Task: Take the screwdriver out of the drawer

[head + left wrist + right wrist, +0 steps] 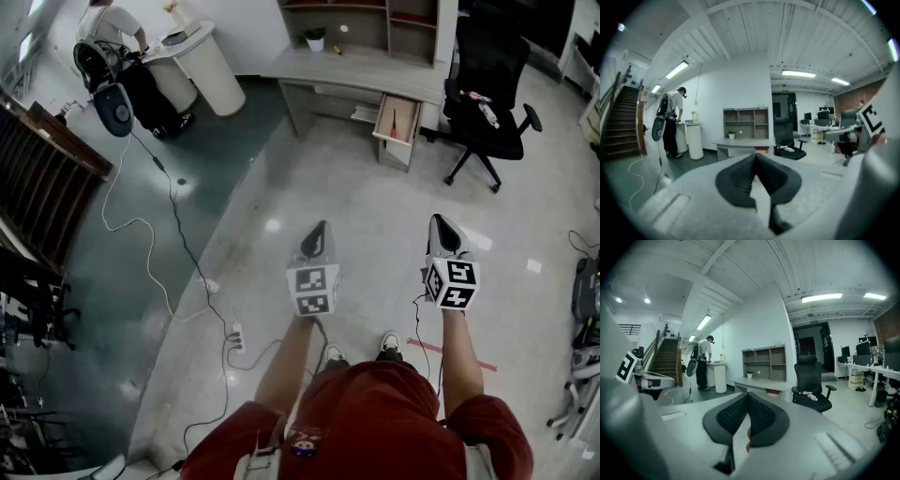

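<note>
at the tips, the left claw (320, 227) is pressed together with nothing between its pads, as the left gripper view (754, 156) shows. the right claw (441, 221) is the same, its ribbed pads meeting on empty air (747, 395). both are held out in front of the person, side by side and slightly nose-down over the bare floor (375, 216), well apart from the furniture.

beyond them stands the desk (366, 70), with the drawer (410, 112) pulled out under its right end, beside the black office chair (487, 112). a thin reddish thing (394, 120) lies near the middle of the drawer's bottom, running front to back. it is probably the screwdriver, though it is too small here to tell handle from shaft.

a screwdriver should be light and stiff, so one claw can lift it without it sagging or bending. the metal shaft is likely smooth, narrow and apt to slip or roll between the pads. the handle is thicker and usually grippier, so that looks like the better place to pinch, across its width near the middle. the drawer looks shallow, with walls close on both sides. coming down from above with the jaws spread across the tool seems safer than reaching in from the front.
</note>
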A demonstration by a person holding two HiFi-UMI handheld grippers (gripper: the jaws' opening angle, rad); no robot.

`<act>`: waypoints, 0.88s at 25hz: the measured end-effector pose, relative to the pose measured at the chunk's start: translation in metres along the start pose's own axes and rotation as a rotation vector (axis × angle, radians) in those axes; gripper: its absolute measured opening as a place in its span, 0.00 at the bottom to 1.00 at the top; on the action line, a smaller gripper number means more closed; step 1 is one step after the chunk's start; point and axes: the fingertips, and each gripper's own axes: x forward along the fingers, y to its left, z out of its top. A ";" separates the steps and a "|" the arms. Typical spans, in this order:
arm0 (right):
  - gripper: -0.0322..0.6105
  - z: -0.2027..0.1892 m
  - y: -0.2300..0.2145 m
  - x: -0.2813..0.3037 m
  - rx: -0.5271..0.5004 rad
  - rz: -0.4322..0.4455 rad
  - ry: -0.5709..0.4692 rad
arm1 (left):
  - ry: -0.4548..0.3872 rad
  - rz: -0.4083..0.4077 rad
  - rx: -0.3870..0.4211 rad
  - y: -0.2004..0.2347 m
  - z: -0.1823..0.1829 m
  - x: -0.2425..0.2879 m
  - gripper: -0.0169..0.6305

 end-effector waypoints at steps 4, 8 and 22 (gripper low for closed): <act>0.05 -0.008 -0.046 0.003 0.001 -0.014 0.029 | 0.044 -0.003 -0.010 -0.038 -0.007 0.025 0.03; 0.05 -0.015 -0.083 0.005 0.037 -0.007 0.037 | 0.065 0.002 0.006 -0.072 -0.008 0.041 0.03; 0.33 -0.022 -0.152 0.005 0.099 0.045 0.033 | 0.081 0.023 0.016 -0.150 0.004 0.064 0.03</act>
